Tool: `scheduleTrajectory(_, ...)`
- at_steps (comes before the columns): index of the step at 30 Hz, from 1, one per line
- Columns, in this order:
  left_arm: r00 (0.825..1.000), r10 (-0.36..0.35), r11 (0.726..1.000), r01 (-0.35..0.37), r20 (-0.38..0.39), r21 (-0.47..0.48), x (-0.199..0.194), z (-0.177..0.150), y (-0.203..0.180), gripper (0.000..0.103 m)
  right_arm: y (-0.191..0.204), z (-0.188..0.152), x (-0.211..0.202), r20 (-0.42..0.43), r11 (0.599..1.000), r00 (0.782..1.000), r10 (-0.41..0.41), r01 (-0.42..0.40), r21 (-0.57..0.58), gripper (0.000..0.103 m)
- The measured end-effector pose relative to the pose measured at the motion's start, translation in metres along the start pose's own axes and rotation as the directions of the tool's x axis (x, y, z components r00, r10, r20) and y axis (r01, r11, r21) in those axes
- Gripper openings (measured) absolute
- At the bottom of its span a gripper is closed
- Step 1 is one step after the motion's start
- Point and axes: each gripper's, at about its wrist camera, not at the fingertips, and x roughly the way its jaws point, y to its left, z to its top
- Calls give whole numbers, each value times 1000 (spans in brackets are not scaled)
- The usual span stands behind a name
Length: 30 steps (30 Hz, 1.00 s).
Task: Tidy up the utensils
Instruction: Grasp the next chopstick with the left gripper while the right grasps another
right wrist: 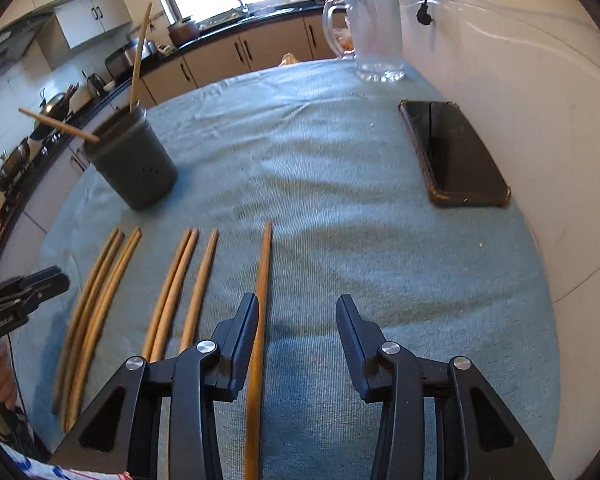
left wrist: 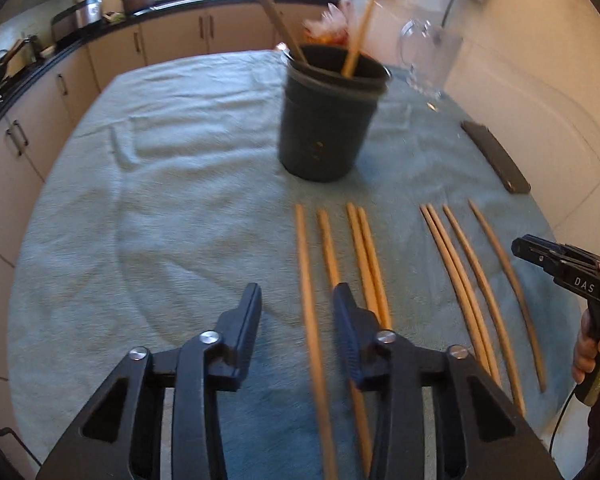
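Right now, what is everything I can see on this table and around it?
chopsticks on the cloth: eight, light wood, lying side by side near the front edge
chopsticks in the holder: two, wood, leaning out
holder: one, dark grey, upright behind the row
glass mug: one, clear, far end by the wall
phone: one, black, flat by the wall
cloth: one, pale blue-green, covering the table
cabinets: beige, dark worktop, behind
left gripper: black, open, over the row's left end
right gripper: black, open, over the right end
right hand: grips its handle
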Motion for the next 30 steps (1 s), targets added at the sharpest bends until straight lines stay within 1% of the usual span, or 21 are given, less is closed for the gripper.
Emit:
scheduleTrajectory(3, 1000, 4, 1000, -4, -15, 18, 11, 4, -6, 31, 2, -1, 6, -8, 1000, 1000, 18, -18, -10, 43)
scheduleTrajectory(5, 1000, 14, 999, -13, -26, 37, 16, 8, -10, 22, 5, -1, 10, -14, 1000, 1000, 21, -21, -21, 43)
scheduleTrajectory(7, 999, 36, 998, -34, -40, 50, 21, 11, -12, 14, 11, -2, 14, -20, 999, 1000, 8, -8, -43, 38)
scheduleTrajectory(9, 997, 44, 998, -41, -57, 44, 27, 13, -10, 12, 16, 0, 16, -13, 997, 1000, -21, 20, -72, 35)
scheduleTrajectory(10, 997, 44, 998, -42, -64, 39, 30, 14, -8, 8, 18, 0, 18, -14, 997, 1000, -26, 25, -79, 33)
scheduleTrajectory(11, 997, 47, 998, -45, -61, 35, 32, 15, -7, 7, 19, 1, 18, -15, 996, 999, -29, 27, -83, 30)
scheduleTrajectory(13, 997, 45, 999, -43, -60, 25, 35, 17, -6, 7, 20, 3, 20, -18, 996, 999, -36, 35, -85, 25)
scheduleTrajectory(15, 997, 39, 999, -39, -60, 2, 36, 19, -2, 7, 20, 6, 22, -19, 995, 999, -51, 49, -89, 15)
scheduleTrajectory(17, 998, 33, 999, -35, -61, -21, 33, 17, 2, 7, 18, 7, 22, -26, 996, 998, -54, 52, -79, 10)
scheduleTrajectory(19, 997, 32, 999, -35, -68, -38, 29, 13, 7, 6, 14, 7, 21, -42, 997, 998, -43, 41, -63, 9)
scheduleTrajectory(22, 996, 22, 998, -27, -85, -63, 24, 6, 16, 7, 10, 3, 16, -63, 996, 996, -63, 58, -73, 9)
scheduleTrajectory(24, 995, 9, 997, -17, -102, -75, 22, 4, 18, 7, 4, 1, 13, -78, 997, 996, -52, 47, -67, 9)
scheduleTrajectory(27, 992, -4, 997, -6, -126, -81, 23, 8, 22, 7, -2, 4, 13, -97, 999, 994, -41, 38, -37, 9)
scheduleTrajectory(30, 991, 20, 997, -30, -134, -71, 27, 17, 21, 7, 1, 11, 19, -114, 997, 992, -63, 58, -49, 9)
